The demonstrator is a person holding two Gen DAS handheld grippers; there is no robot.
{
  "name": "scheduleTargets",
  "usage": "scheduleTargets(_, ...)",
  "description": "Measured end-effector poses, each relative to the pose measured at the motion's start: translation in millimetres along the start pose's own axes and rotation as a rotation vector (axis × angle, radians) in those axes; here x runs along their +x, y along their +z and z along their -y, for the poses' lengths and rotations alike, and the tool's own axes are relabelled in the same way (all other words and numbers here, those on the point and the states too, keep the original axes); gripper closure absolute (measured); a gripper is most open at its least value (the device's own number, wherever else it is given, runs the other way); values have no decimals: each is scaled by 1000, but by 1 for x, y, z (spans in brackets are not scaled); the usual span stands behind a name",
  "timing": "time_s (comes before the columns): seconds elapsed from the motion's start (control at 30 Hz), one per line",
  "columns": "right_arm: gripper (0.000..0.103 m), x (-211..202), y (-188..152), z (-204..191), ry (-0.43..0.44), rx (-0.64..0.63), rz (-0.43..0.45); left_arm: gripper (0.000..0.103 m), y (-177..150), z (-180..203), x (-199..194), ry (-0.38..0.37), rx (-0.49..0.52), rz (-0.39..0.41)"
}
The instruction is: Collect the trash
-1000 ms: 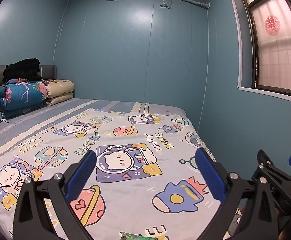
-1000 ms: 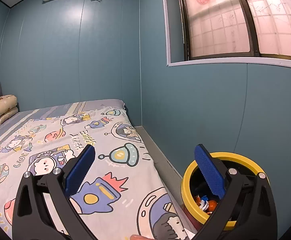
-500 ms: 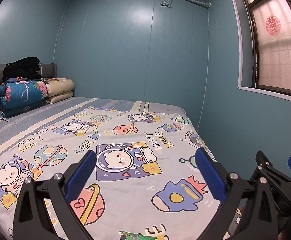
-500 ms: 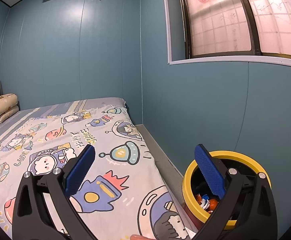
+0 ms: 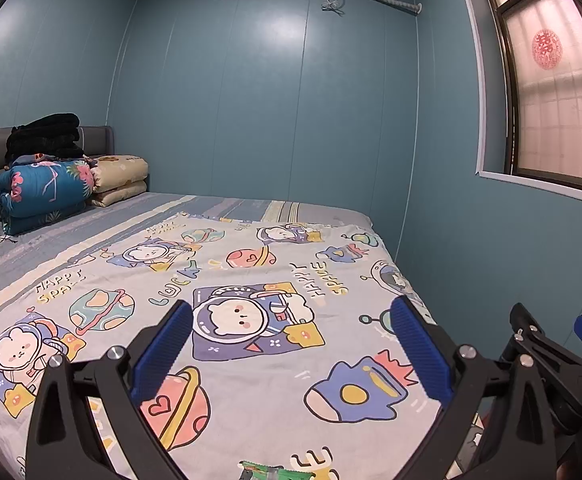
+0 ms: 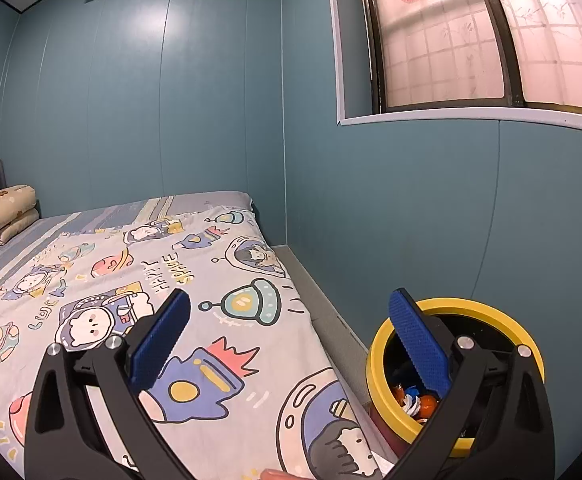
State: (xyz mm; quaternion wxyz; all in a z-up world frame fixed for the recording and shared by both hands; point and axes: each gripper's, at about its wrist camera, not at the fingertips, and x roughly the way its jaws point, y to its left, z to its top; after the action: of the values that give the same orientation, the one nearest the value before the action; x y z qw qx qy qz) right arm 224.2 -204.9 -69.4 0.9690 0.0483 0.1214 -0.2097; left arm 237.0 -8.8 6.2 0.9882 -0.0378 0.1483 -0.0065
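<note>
Both grippers, left gripper (image 5: 291,354) and right gripper (image 6: 289,344), hang released and empty over the bed (image 5: 219,320), barely shifted from a second ago. A green wrapper (image 5: 265,471) lies at the near edge; the yellow-rimmed bin (image 6: 457,307), right, already holds trash, so pickup likely comes next.

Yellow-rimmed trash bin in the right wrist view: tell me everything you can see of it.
The trash bin is round, with a thick yellow rim, plastic by its look, around a black inside. It stands upright and open beside the bed, near the blue wall. Orange, white and blue wrappers lie inside. The right gripper is open; one blue finger overlaps the bin in view, and contact cannot be told.
</note>
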Motion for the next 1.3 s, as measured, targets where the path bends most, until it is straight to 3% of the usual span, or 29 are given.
scheduleTargets(1.3,8,4,-2,1,9,4,-22,8,-3,0,1,1,7,-7)
